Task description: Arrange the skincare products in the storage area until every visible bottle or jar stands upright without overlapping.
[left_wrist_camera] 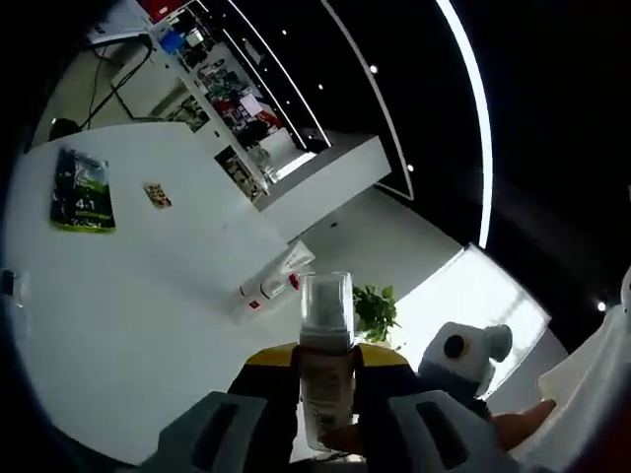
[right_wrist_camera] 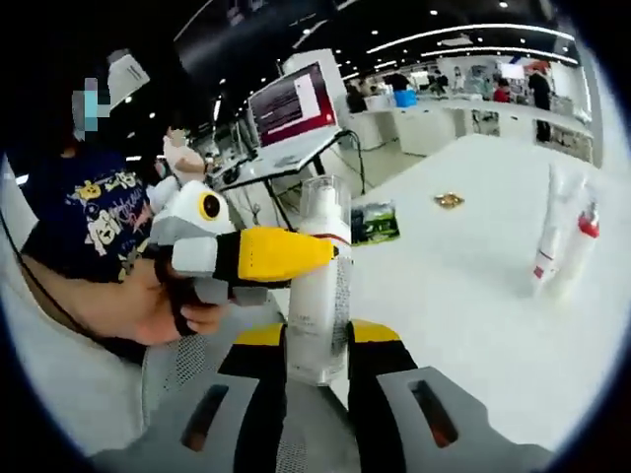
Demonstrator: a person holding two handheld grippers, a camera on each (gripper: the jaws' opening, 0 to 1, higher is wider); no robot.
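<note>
Pump bottle [left_wrist_camera: 326,360] at lower centre, its base hidden, is clamped by both left gripper [left_wrist_camera: 326,394] and right gripper [right_wrist_camera: 315,360]; two tubes [right_wrist_camera: 564,241] stand mid-right.

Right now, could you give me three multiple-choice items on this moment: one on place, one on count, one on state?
1. Where is the white pump bottle with a clear cap? A lying on the table; B between gripper jaws; C on a shelf.
2. How many white tubes with red markings stand on the white table? A two; B four; C none.
3. The left gripper is: A open; B shut on the bottle.

Key: B, the left gripper and the right gripper both clamp it. A, two stand side by side. B, its yellow jaws press the bottle.
</note>
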